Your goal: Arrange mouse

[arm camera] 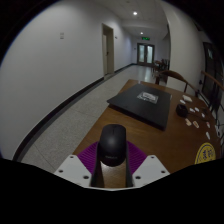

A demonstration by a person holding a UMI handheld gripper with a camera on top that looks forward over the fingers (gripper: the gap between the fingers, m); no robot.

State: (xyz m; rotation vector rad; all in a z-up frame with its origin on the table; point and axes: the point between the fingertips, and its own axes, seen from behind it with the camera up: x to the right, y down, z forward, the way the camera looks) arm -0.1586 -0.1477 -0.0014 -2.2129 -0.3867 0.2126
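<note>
- Far left: a pale wall (50,60) and a corridor floor (75,115) running away toward a door (107,50) and a far exit with a green sign (147,33). None of it matters to the task.
- Near centre: the gripper (111,170), held above the floor, off the near left corner of the table. Purple pads (92,157) show on the inner faces of the fingers.
- The mouse (112,145), dark and rounded, sits between the fingers with the pads tight against both sides. It looks clamped and lifted clear of any surface, so it is carried, not resting.
- Right of centre: a wooden table (170,125) bearing a dark mat (150,102) with a paper or booklet (150,96) lying on it.
- Far right on the table: small light bits (188,120) and a round yellowish thing (206,154) near the edge; too small to name.
- Beyond the table: what looks like a chair (172,76).
- Step in hand, as I judge it: transport, with the mouse picked up and not yet placed.
- Next move probably calls for carrying it forward and to the right over the table, lowering it flat onto the dark mat clear of the paper, then opening the fingers.
- Risk: a release short of the table edge would drop it to the floor.
</note>
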